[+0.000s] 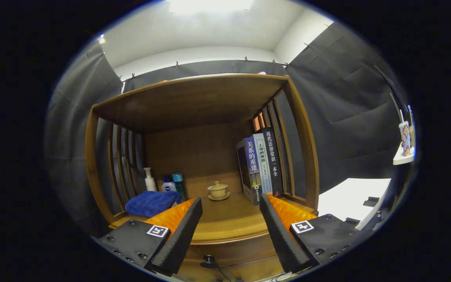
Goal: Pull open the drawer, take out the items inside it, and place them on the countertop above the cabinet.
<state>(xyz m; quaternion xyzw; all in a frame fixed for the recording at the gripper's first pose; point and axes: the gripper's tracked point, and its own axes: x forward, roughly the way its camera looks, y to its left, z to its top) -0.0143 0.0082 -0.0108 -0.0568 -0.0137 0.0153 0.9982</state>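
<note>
Drawer (225, 250) sits shut under the wooden countertop (225, 223), the hand-held gripper (231, 205) spread open, empty, above it.

A wooden cabinet (206, 129) with slatted sides stands straight ahead, its open shelf space facing forward. Its countertop (225, 225), a smooth brown wooden surface with a rounded front edge, lies level just beyond the fingertips. Below that edge is the drawer (229, 254), a plain wooden front fitted flush with the cabinet (so it looks closed), with a small dark round knob (209, 259) at its middle. The gripper (231, 207) hovers above the knob with its two black foam-padded fingers (180, 231) spread wide apart, touching nothing.
</note>
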